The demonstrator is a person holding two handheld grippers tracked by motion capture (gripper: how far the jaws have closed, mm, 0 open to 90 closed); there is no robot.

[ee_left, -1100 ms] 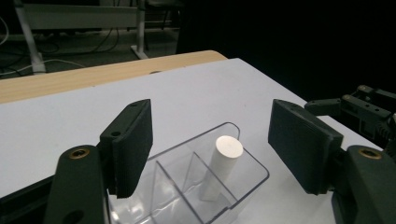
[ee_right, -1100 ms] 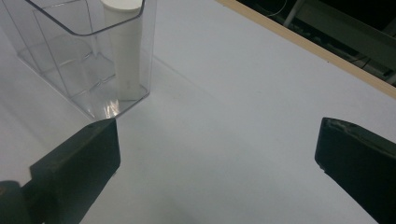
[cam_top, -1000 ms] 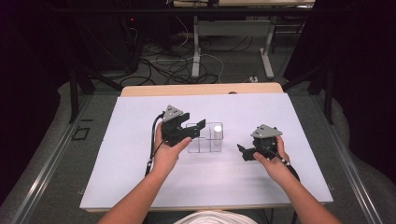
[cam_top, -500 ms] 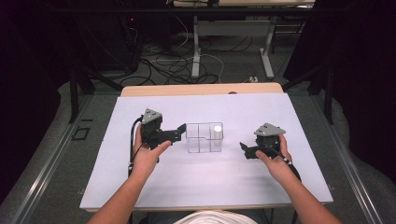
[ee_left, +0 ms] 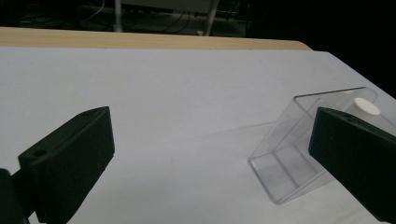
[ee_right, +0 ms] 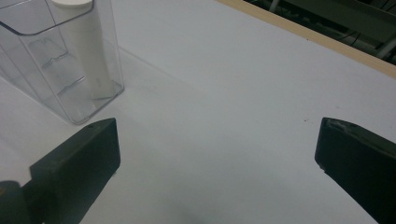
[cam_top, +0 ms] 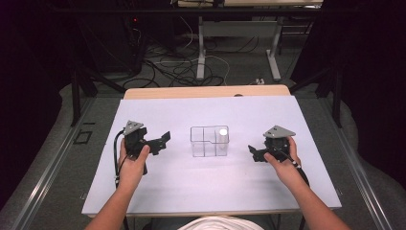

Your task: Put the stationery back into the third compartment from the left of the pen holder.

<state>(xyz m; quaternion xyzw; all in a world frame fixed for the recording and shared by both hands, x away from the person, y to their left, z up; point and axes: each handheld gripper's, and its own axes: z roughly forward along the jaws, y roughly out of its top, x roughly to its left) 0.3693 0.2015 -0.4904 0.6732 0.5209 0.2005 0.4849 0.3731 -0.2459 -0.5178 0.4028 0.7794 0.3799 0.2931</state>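
With both hands resting at the near part of the white table sheet [cam_top: 191, 191], the step in hand looks like a finished placement, so the sound move is to keep clear and not nudge the container. The left gripper [cam_top: 164, 139] sits well left of it, jaws spread wide, empty. The right gripper [cam_top: 252, 152] lies just right of it, equally released, touching nothing. Between them stands the clear plastic divided box [cam_top: 209, 141], and upright in its far right compartment is the white cylindrical tube [cam_top: 222, 136]
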